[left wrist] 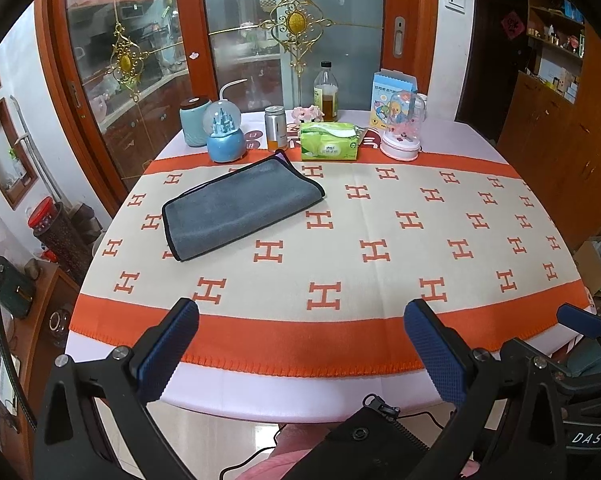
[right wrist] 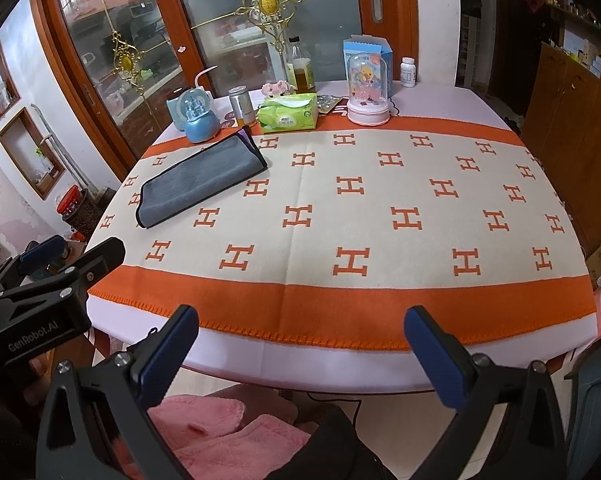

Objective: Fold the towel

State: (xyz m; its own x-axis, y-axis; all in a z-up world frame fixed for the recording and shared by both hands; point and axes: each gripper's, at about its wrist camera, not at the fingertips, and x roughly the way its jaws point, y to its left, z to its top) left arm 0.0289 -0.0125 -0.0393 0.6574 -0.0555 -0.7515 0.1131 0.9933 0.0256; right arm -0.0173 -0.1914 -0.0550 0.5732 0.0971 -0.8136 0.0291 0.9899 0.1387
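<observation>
While both tongs, left (left wrist: 300, 344) and right (right wrist: 300, 344), hover side by side, spread wide and empty at the worktop's (left wrist: 500, 320) near edge, one grey towel (left wrist: 240, 208) lies folded at the far left, beside one blue snow globe (left wrist: 225, 136).

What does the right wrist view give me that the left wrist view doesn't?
Only the right wrist view shows the small white pill bottle at the table's far edge, the blister pack beside the tissues, and pink fleece below the table edge.

Only the left wrist view shows the open shelves at far right and a zipper pull below the table edge.

Both show the folded grey towel lying untouched on the H-patterned cloth, the green tissue pack, the snow globe, and both tools open: left tool, right tool.
</observation>
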